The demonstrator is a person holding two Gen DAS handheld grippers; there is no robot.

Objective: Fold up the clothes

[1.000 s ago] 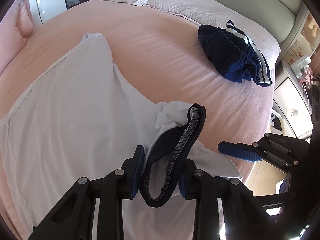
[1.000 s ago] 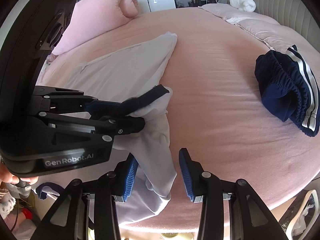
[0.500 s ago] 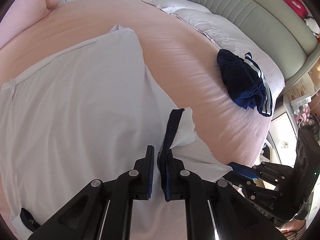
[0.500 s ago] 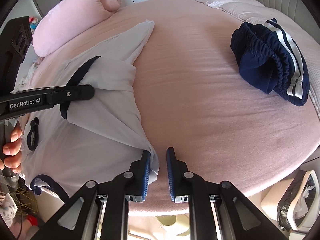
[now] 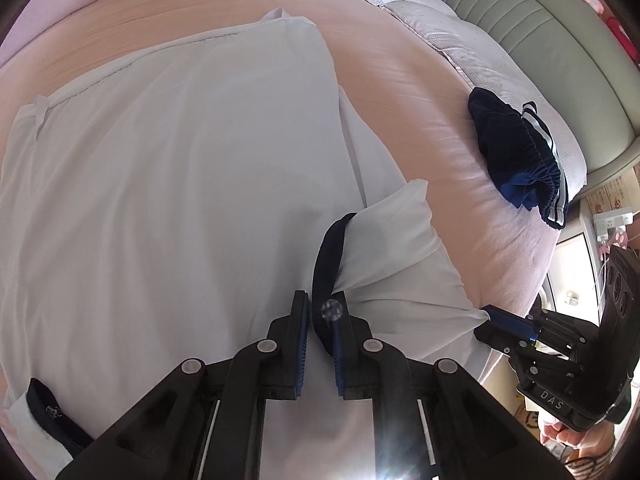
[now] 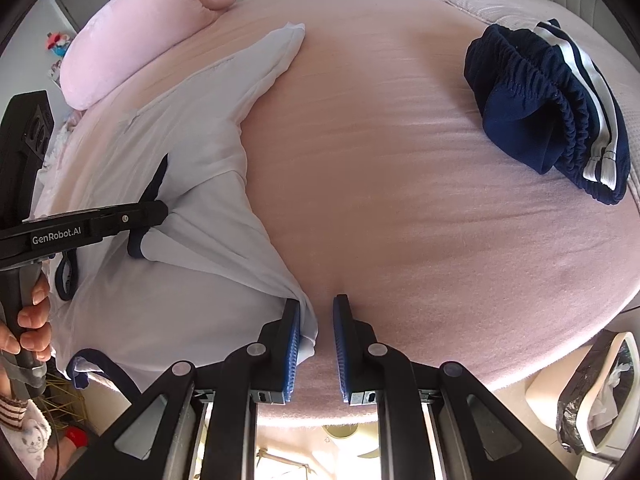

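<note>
1. Shirt [image 5: 180,200]: white, spread flat on the bed [image 6: 400,200], taking the bed's near-left part. Its long axis runs from the near edge toward the pink pillow [image 6: 132,40].
2. Sleeve [image 5: 384,240] with navy cuff [image 5: 326,264] is lifted off the shirt's right side and angled in over the body.
3. Left gripper [image 5: 320,344]: clenched on the cuff, which passes between its pads.
4. Right gripper [image 6: 316,344]: jaws narrowed, with the shirt's side edge gathered between them at the bed's near rim. Cloth lies against the left pad; a gap shows at the right pad, so a firm pinch I cannot confirm.
5. Judgement: the sleeve goes leftward across the shirt; the left gripper is nearer that landing spot, with bare cloth ahead of it.
6. Navy shorts [image 6: 552,108], bunched, lie well apart on the bed's far right, clear of the fold path. Nothing else lies on the shirt.
</note>
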